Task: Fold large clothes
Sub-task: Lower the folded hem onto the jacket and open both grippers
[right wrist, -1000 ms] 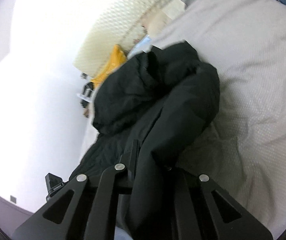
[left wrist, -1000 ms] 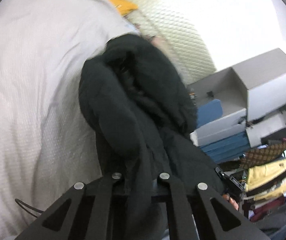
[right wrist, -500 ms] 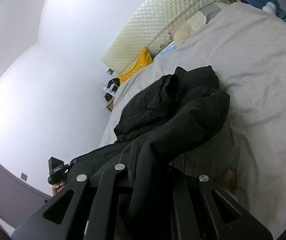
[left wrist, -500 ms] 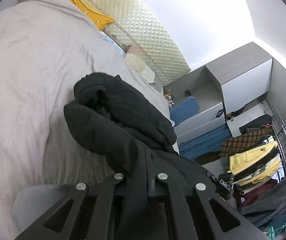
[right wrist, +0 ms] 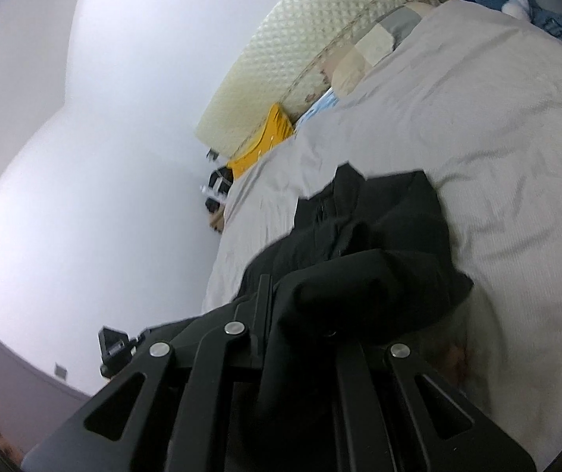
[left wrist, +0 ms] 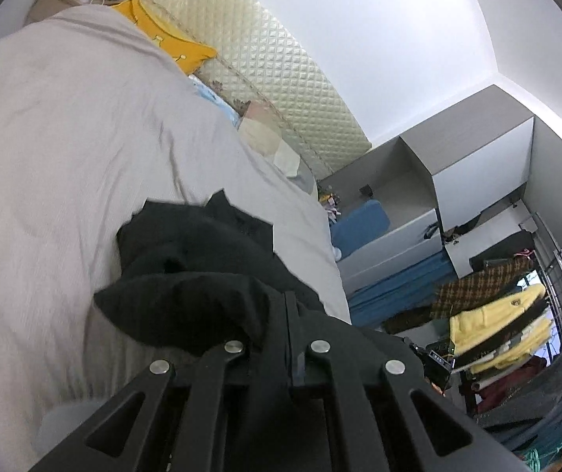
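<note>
A big black coat point(left wrist: 198, 271) lying in a heap on the grey bed cover point(left wrist: 64, 149), near the foot end of the bed. Long way of the coat running from the tongs up toward the padded headboard point(left wrist: 277, 90). Far end bunched and folded over itself, flat on the cover. Near end lifted off the bed and pulled into both tongs.

Left tongs point(left wrist: 277, 338) squeezed shut on a thick fold of the coat, cloth spilling over the black fingers. Tilted hard to one side, looking up along the bed. Grey shelves point(left wrist: 457, 181) and a rack of yellow and checked clothes point(left wrist: 493, 314) off to the right in that view.

Right tongs point(right wrist: 300, 330) also squeezed shut on the coat point(right wrist: 379, 244), a fat roll of cloth sitting between the fingers. Tilted the other way, white wall point(right wrist: 104, 137) on one side and the bed cover point(right wrist: 497, 118) on the other. A yellow pillow point(right wrist: 269, 133) up by the headboard point(right wrist: 312, 39).

Both tongs close together at the same near end of the coat. The other tool point(right wrist: 113, 348) peeking in at the lower left of the right view.
</note>
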The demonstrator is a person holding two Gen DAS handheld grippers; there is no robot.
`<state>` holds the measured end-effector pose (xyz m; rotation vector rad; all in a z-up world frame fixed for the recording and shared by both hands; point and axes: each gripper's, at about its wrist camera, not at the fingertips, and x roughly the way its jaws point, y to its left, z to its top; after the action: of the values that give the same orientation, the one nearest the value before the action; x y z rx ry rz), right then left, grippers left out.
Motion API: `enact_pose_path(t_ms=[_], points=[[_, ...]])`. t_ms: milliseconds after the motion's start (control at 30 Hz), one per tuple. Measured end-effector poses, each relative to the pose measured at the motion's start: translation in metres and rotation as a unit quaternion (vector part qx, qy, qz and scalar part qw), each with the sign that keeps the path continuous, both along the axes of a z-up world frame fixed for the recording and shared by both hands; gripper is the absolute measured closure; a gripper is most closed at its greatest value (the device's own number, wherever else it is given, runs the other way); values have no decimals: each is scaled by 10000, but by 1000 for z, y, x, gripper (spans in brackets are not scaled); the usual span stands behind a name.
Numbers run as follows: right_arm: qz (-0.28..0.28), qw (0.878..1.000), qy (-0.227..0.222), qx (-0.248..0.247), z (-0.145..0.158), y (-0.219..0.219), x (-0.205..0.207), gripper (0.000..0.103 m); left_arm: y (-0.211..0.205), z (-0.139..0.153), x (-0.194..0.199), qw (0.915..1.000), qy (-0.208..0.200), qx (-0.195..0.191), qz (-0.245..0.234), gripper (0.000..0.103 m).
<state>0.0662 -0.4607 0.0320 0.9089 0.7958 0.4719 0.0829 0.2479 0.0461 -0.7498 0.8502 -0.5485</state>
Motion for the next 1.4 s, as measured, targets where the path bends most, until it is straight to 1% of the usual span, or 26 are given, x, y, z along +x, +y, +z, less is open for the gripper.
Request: enact_pose_path(t_ms=[67,100,167,200,267,333,433,500,533,633,700,767,800,833,900,967,1067,1133,1200,1267,1300,1333,1367,1400], points=[[-134,9998,127,91,1,-7,30,96,-8,10,30,9999,-6,152,-7,98],[-200,9995,190,129,1,-11,38,95,-12,15,41,9996,0,276,13,98],[-310,9989,332,140,-1,-20,57,95,-19,21,70,9987,112,487,60,98],[-389,9982,423,163,-4,-23,70,95,-23,23,86,9981,185,590,67,98],[-517,9965,636,176,-13,-27,96,95,-30,22,113,9970,354,672,158,98],[-697,9931,891,304,-26,-33,120,95,-41,21,140,9938,444,995,206,97],[-822,9890,1196,293,-48,-36,154,95,-56,6,186,9855,731,1506,281,97],[-781,9885,1288,138,-60,-36,172,95,-61,-6,210,9806,923,1699,327,96],[-856,9860,1415,202,-69,-38,180,95,-64,-14,222,9782,1030,1759,389,96],[-1002,9799,1698,308,-91,-42,198,95,-74,-34,248,9713,1198,1996,499,96],[-1092,9748,1913,350,-108,-44,209,95,-79,-50,258,9675,1264,2121,554,95],[-1164,9706,2064,432,-126,-45,217,95,-87,-69,270,9611,1399,2333,469,95],[-1177,9687,2139,442,-134,-44,220,95,-91,-77,275,9576,1467,2440,448,95],[-1132,9692,2149,399,-139,-43,223,95,-92,-84,277,9561,1514,2460,496,95],[-984,9719,2125,254,-152,-37,230,95,-93,-94,279,9548,1616,2453,459,95],[-946,9701,2213,318,-164,-31,229,94,-93,-100,280,9538,1673,2476,312,95],[-927,9678,2258,620,-169,-35,223,92,-80,-102,276,9607,1801,2099,240,93],[-984,9662,2217,870,-168,-45,217,91,-73,-96,265,9695,1562,1884,156,89],[-1172,9615,2186,1186,-166,-56,207,90,-70,-93,257,9718,1461,1844,164,75],[-1190,9597,2216,1251,-165,-59,202,90,-57,-91,246,9736,1497,1700,280,70],[-1144,9605,2208,1251,-161,-62,199,90,-52,-87,240,9753,1477,1619,270,62],[-1114,9614,2179,1256,-158,-63,197,90,-45,-81,231,9754,1370,1694,319,55],[-1087,9630,2133,1235,-153,-66,195,89,-39,-75,225,9746,1284,1786,410,42],[-1078,9652,2078,1167,-146,-72,190,88,-30,-67,217,9740,1179,1852,554,40]])
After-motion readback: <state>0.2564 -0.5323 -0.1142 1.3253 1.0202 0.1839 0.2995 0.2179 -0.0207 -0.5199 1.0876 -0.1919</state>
